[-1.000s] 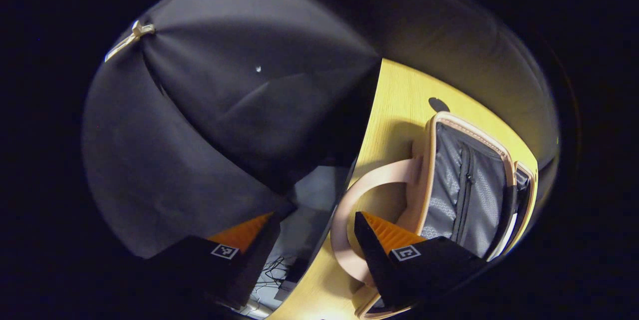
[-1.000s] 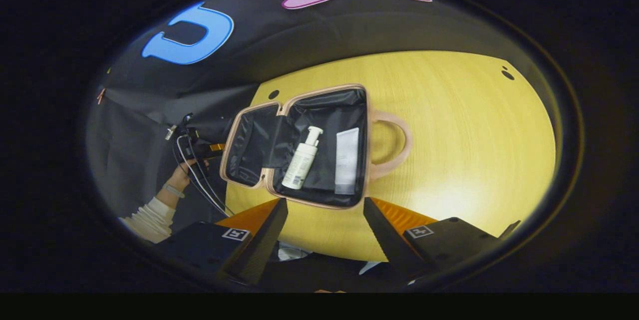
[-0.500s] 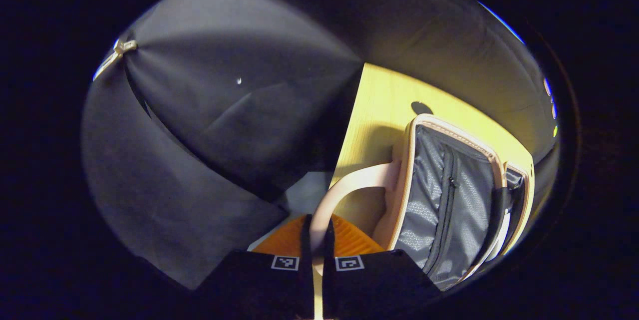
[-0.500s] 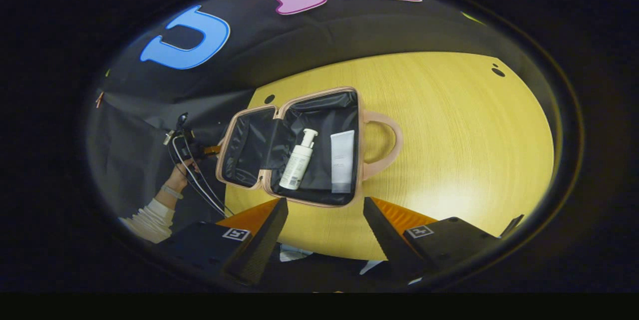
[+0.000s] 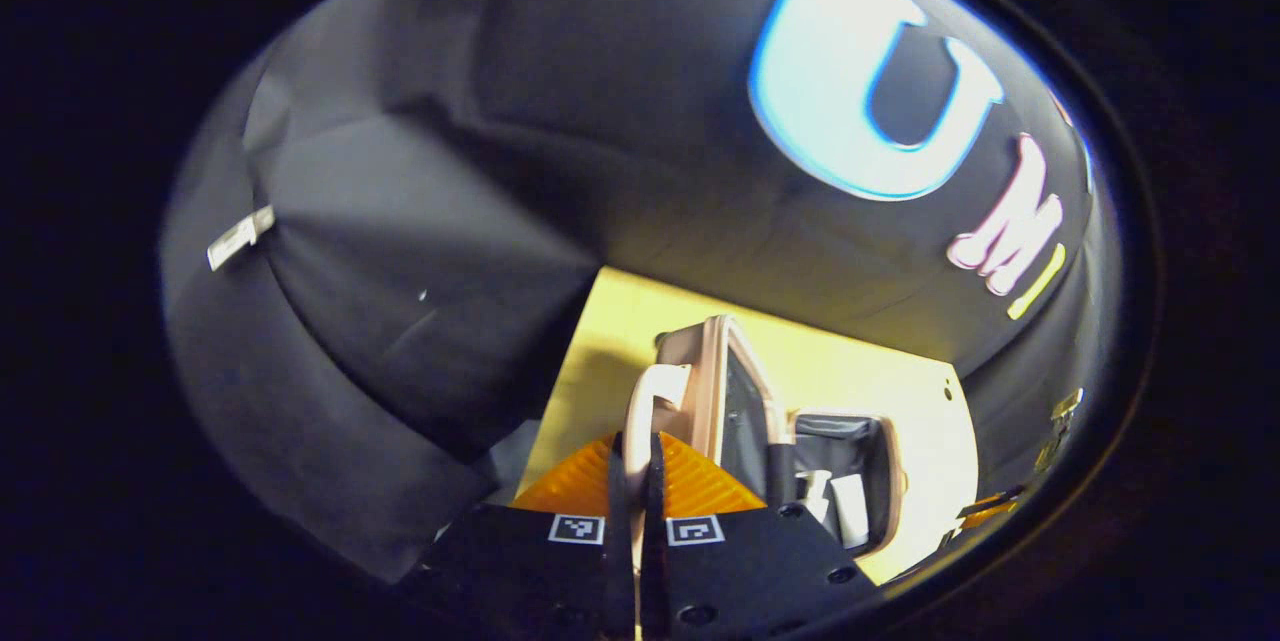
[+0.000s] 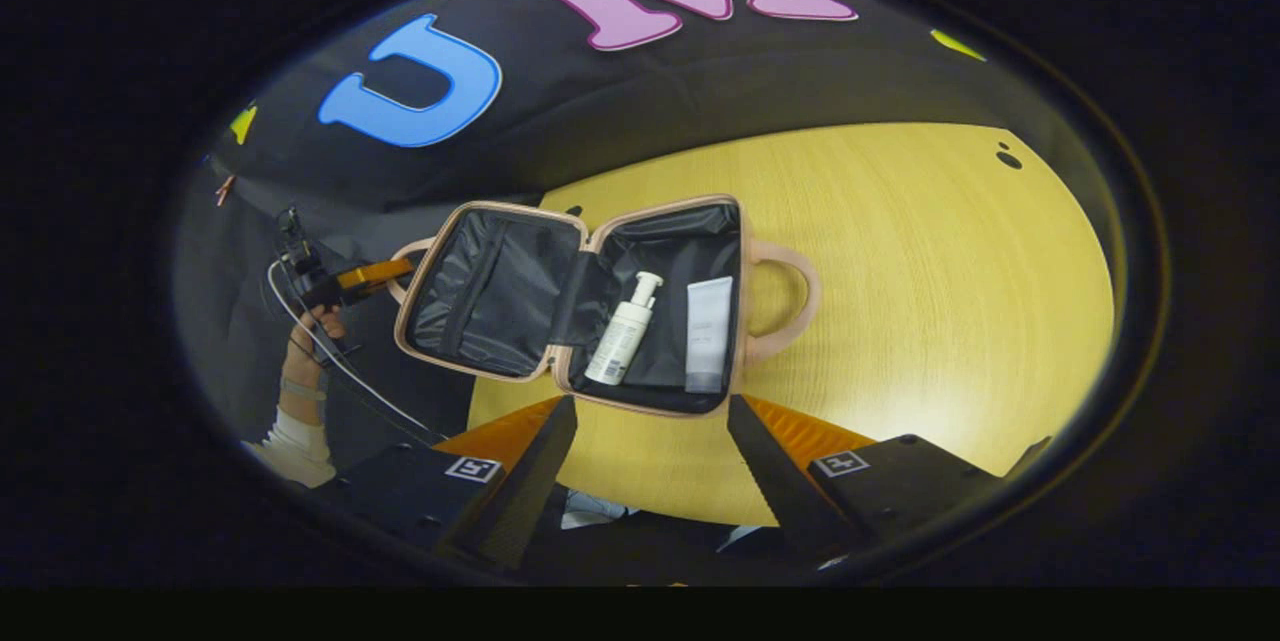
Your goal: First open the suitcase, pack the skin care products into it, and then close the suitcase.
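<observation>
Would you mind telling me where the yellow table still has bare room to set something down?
The round yellow wooden table is bare right of the pink suitcase's base handle, out to its far rim, and in a narrower strip between the suitcase and the right gripper. It is crowded inside the base, around the white pump bottle and grey tube.

Pale pink hard-shell suitcase (image 6: 575, 221), black-lined; white pump bottle (image 6: 622, 341) and pale grey tube (image 6: 706, 333) seen inside; yellow wood-grain table (image 6: 930, 271).
</observation>
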`<move>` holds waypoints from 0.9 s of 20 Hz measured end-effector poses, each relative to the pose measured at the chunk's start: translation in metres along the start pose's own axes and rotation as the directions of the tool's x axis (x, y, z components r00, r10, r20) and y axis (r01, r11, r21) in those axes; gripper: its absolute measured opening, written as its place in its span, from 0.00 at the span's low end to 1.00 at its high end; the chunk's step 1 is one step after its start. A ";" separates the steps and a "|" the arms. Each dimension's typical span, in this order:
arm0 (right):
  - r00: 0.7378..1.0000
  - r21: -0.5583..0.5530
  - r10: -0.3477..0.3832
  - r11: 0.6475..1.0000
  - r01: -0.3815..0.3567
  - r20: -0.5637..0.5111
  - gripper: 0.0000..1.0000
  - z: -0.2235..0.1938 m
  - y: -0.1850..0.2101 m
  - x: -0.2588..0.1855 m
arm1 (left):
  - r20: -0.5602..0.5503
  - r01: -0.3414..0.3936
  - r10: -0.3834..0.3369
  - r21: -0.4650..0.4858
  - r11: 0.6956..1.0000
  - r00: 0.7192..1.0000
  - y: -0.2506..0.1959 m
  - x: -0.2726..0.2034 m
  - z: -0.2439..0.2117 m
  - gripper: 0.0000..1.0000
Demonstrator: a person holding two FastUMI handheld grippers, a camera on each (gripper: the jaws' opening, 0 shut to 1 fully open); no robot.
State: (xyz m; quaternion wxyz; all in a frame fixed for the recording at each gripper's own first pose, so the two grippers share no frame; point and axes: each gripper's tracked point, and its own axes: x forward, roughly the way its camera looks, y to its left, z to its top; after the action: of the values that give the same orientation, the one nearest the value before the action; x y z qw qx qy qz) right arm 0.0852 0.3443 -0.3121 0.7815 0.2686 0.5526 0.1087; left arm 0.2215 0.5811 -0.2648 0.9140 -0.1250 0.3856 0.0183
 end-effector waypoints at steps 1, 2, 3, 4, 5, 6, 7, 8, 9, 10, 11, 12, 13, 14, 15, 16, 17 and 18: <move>1.000 0.004 0.005 1.000 -0.005 0.012 0.96 0.001 -0.002 -0.005 | 0.007 0.015 -0.015 0.042 0.999 1.000 -0.012 -0.010 0.005 0.08; 1.000 0.007 0.010 1.000 -0.011 0.027 0.96 0.001 -0.003 -0.011 | 0.012 0.037 -0.039 0.079 0.996 0.999 -0.029 -0.020 0.009 0.08; 0.999 0.007 0.010 1.000 -0.010 0.040 0.96 0.002 -0.008 -0.017 | 0.027 0.057 -0.060 0.118 0.991 0.998 -0.046 -0.028 0.017 0.08; 0.999 0.005 0.005 1.000 -0.005 0.052 0.96 0.000 -0.015 -0.025 | 0.037 0.089 -0.095 0.149 0.985 0.995 -0.062 -0.034 0.021 0.08; 0.998 0.005 -0.002 1.000 0.001 0.062 0.96 -0.001 -0.022 -0.030 | 0.042 0.120 -0.129 0.174 0.977 0.991 -0.080 -0.037 0.023 0.08; 0.998 0.010 -0.007 1.000 0.006 0.070 0.96 -0.002 -0.029 -0.037 | 0.040 0.154 -0.165 0.193 0.969 0.985 -0.099 -0.042 0.023 0.08; 0.997 0.021 -0.009 1.000 0.007 0.080 0.96 -0.003 -0.036 -0.044 | 0.033 0.189 -0.200 0.215 0.958 0.979 -0.128 -0.045 0.020 0.08; 0.995 0.039 -0.010 0.999 0.006 0.099 0.96 -0.003 -0.044 -0.052 | 0.015 0.239 -0.249 0.235 0.942 0.968 -0.169 -0.042 0.014 0.08; 0.993 0.053 -0.011 0.999 0.005 0.116 0.96 -0.004 -0.052 -0.059 | -0.007 0.285 -0.292 0.244 0.927 0.956 -0.196 -0.038 0.006 0.08; 0.992 0.069 -0.018 0.998 0.009 0.128 0.96 -0.005 -0.062 -0.068 | -0.039 0.334 -0.334 0.229 0.914 0.942 -0.220 -0.031 -0.005 0.08; 0.990 0.091 -0.027 0.996 0.014 0.140 0.96 -0.007 -0.075 -0.077 | -0.087 0.393 -0.384 0.172 0.903 0.919 -0.249 -0.022 -0.024 0.08; 0.989 0.106 -0.031 0.994 0.016 0.146 0.96 -0.009 -0.087 -0.086 | -0.120 0.433 -0.420 0.118 0.894 0.900 -0.273 -0.015 -0.038 0.08; 0.987 0.118 -0.040 0.993 0.022 0.156 0.96 -0.010 -0.100 -0.098 | -0.138 0.444 -0.429 0.106 0.890 0.893 -0.290 -0.007 -0.049 0.08; 0.983 0.134 -0.056 0.990 0.033 0.172 0.96 -0.012 -0.119 -0.113 | -0.154 0.437 -0.419 0.118 0.892 0.895 -0.313 0.011 -0.070 0.08; 0.981 0.141 -0.066 0.989 0.041 0.181 0.96 -0.015 -0.132 -0.124 | -0.169 0.424 -0.402 0.124 0.897 0.900 -0.324 0.028 -0.086 0.08; 0.980 0.149 -0.083 0.987 0.056 0.183 0.96 -0.019 -0.148 -0.132 | -0.193 0.419 -0.392 0.129 0.899 0.900 -0.336 0.043 -0.104 0.08; 0.978 0.161 -0.102 0.984 0.073 0.182 0.96 -0.022 -0.164 -0.141 | -0.226 0.407 -0.375 0.113 0.907 0.899 -0.351 0.062 -0.121 0.08; 0.976 0.175 -0.116 0.981 0.084 0.183 0.96 -0.024 -0.179 -0.150 | -0.264 0.392 -0.356 0.098 0.915 0.896 -0.362 0.076 -0.141 0.08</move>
State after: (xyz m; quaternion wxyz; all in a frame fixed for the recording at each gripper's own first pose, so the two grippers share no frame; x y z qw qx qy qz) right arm -0.0139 0.1329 -0.2939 0.8107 0.3136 0.4944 -0.0038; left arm 0.2235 0.1914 -0.3356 0.8535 -0.1299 0.4623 -0.2023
